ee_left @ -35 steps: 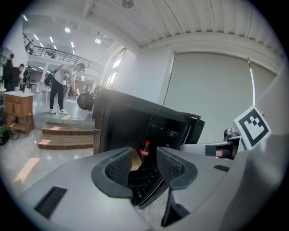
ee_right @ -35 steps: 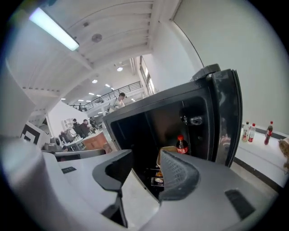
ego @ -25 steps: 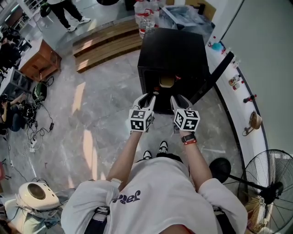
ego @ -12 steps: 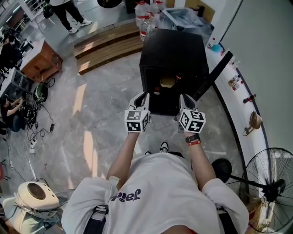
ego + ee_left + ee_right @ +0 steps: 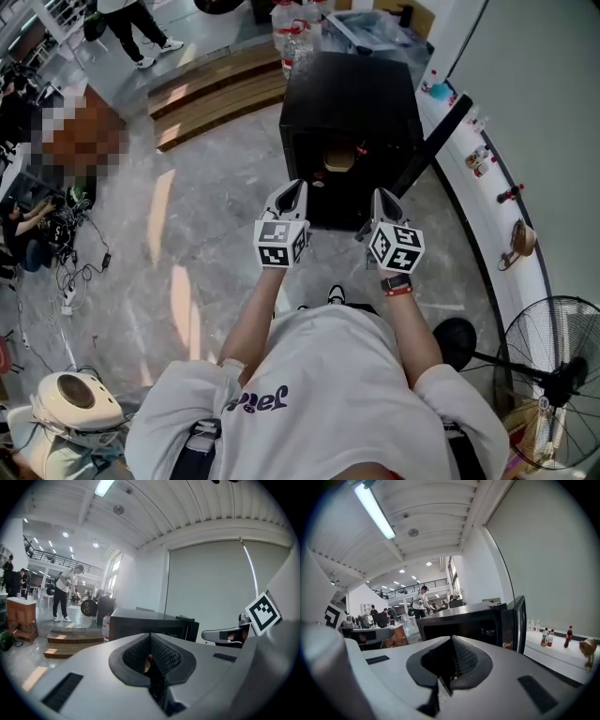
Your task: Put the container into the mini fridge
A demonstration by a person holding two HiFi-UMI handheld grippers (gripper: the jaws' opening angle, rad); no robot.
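Container showed only as a small tan shape inside the dark opening of the mini fridge, resting near the middle, with a tiny red item just beside it on the right. From that placing I judged the putting-in to be done. The black fridge stood on the floor with its door swung wide to the right, which left the opening free for both arms. The left tool and the right tool hung side by side just short of that opening, apart from each other and touching neither the fridge nor the container. Each had its jaws pressed together on nothing. They had just been closing, and each tool's own view showed the ribbed pads meeting with no object between them. Held roughly level, aimed into the cabinet and empty, they looked to me like tools finished with their load, and the open door was probably what remained to deal with. The container looked a little wider across the opening than deep, so its long axis likely ran from side to side, parallel to the fridge front. Which end faced where, and whether a lid sat on top, was too small to tell.
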